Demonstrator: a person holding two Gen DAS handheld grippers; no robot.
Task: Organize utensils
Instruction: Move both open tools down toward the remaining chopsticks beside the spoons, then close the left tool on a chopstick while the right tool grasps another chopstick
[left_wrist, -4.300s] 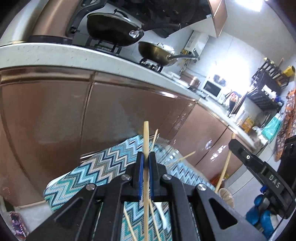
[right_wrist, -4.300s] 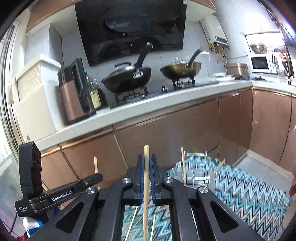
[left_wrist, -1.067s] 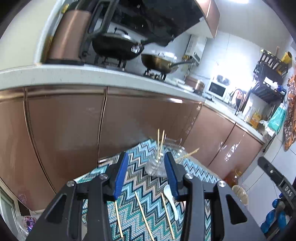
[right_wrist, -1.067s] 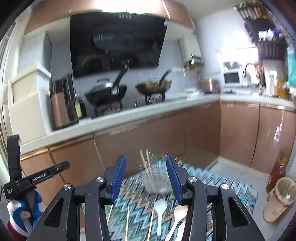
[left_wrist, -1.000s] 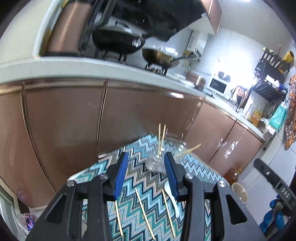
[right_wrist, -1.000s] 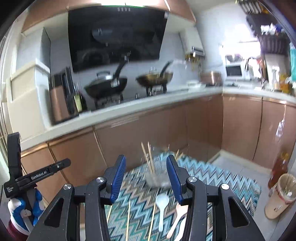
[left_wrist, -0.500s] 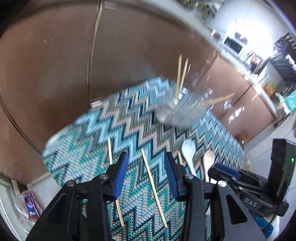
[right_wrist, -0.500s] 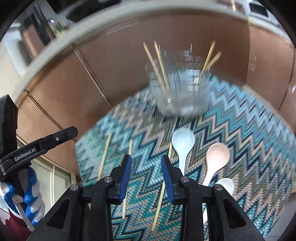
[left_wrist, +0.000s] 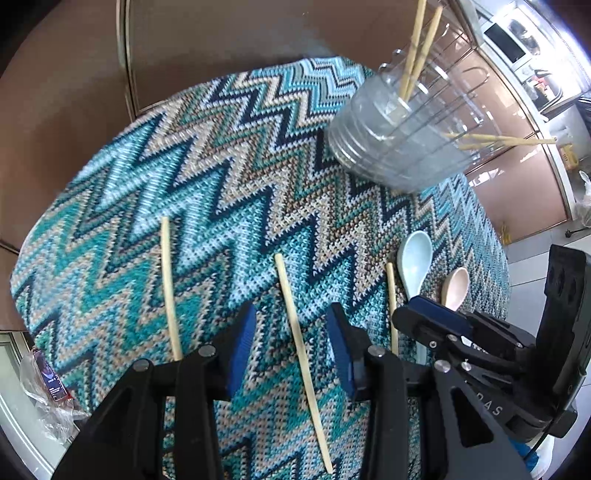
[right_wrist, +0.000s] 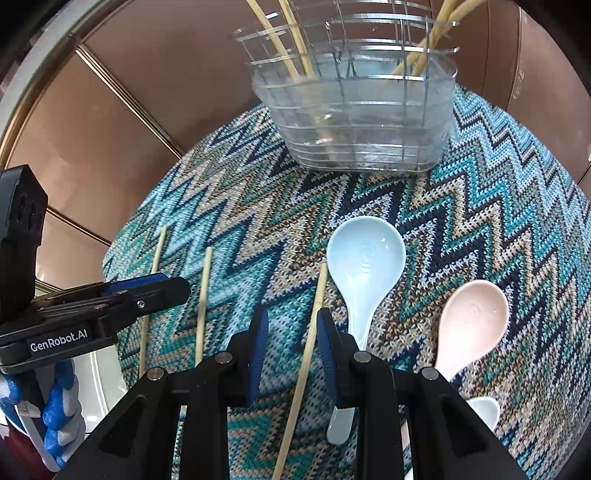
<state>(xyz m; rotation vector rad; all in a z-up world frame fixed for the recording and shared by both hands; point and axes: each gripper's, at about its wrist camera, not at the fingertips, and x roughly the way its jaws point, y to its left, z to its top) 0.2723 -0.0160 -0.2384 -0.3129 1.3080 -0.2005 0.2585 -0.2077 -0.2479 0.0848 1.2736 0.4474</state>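
Note:
Three loose wooden chopsticks lie on a zigzag knit mat (left_wrist: 221, 166). My left gripper (left_wrist: 291, 343) points down over the middle chopstick (left_wrist: 295, 325); its jaws are closing, the stick between them but untouched. My right gripper (right_wrist: 291, 332) straddles the right-hand chopstick (right_wrist: 314, 321); its jaws are closing too, with gaps on both sides. A third chopstick (left_wrist: 168, 288) lies at the left. A light blue spoon (right_wrist: 364, 258), a pink spoon (right_wrist: 472, 314) and a white spoon (right_wrist: 484, 410) lie to the right. A clear holder (right_wrist: 354, 122) at the back has several chopsticks in it.
Copper-coloured cabinet doors (left_wrist: 221, 37) stand right behind the mat. A crumpled plastic bag (left_wrist: 44, 376) lies on the floor at the left. The mat's edge (right_wrist: 122, 266) curves close to the left chopstick. The two grippers hang side by side, close together.
Both grippers have dropped and tipped down from facing the cabinets to looking onto the mat. The right jaws have narrowed. The chopsticks they held earlier are gone from them.

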